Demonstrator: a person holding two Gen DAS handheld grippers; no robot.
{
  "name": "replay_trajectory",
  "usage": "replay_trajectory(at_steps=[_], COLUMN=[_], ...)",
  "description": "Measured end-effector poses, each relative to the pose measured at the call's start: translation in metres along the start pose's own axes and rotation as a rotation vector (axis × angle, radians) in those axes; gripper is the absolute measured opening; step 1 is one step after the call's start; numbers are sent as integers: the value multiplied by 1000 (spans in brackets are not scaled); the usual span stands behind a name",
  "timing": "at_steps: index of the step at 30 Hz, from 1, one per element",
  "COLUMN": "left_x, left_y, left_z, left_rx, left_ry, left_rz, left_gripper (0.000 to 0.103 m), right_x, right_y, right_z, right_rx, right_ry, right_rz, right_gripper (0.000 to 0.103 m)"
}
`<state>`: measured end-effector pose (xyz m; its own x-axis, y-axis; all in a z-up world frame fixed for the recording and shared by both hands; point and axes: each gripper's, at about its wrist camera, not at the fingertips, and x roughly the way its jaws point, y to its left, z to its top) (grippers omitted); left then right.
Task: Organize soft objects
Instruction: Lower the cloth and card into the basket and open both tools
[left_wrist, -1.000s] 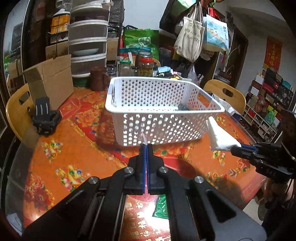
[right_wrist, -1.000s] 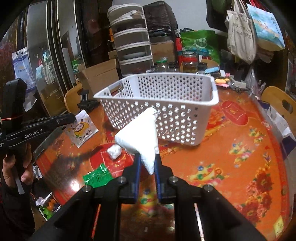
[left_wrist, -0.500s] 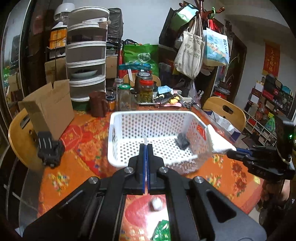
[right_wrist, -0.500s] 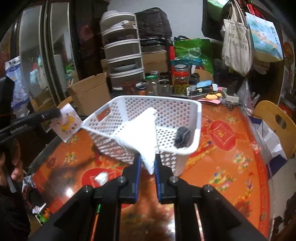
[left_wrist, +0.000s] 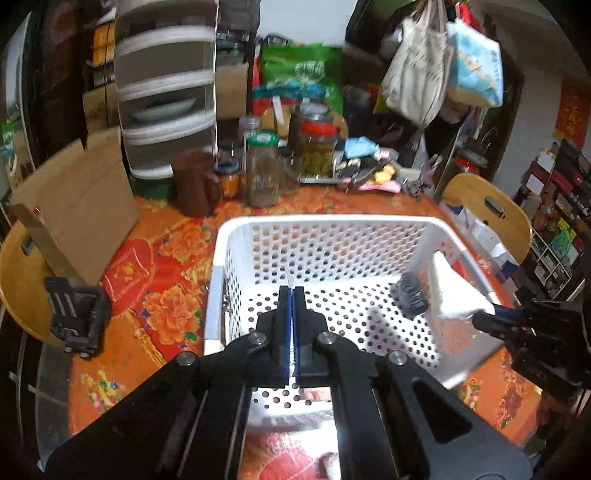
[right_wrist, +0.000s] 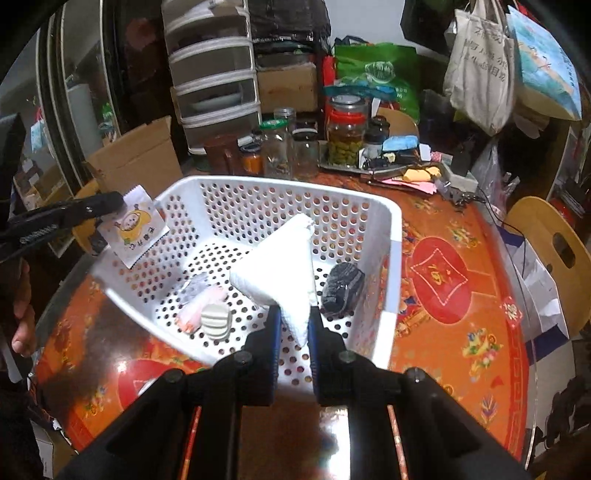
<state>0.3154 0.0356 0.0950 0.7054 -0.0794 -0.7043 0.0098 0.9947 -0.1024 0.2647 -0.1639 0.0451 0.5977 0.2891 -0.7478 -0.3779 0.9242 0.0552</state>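
Over the white perforated basket (right_wrist: 384, 236): right gripper (right_wrist: 293, 325) clamped on folded white tissue (right_wrist: 277, 269); left gripper (left_wrist: 292, 295) pinching a cartoon-print sachet (right_wrist: 135, 225).

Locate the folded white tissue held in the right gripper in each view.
Left wrist view: folded white tissue at right, over the white perforated plastic basket's right rim.
Right wrist view: centre, tissue clamped in the right gripper, above the basket floor.
Shared landmark: dark knitted bundle beside it.
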Motion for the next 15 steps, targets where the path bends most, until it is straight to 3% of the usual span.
replay_trajectory(at_steps=[10,13,15], left_x=[46,49,46], left_y=[12,13,15], left_z=[-7,-8,-9], left_rx=[-2,-7,-9], left_ry=[58,55,39], left_rz=[1,3,6], left_gripper=[3,27,61], right_x=[34,34,31], right_y=[-6,-7,-6], right_z=[6,5,5], right_rx=[-1,1,-4], right_ry=[52,44,34], right_rz=[-38,-38,-34], right_gripper=[15,26,48])
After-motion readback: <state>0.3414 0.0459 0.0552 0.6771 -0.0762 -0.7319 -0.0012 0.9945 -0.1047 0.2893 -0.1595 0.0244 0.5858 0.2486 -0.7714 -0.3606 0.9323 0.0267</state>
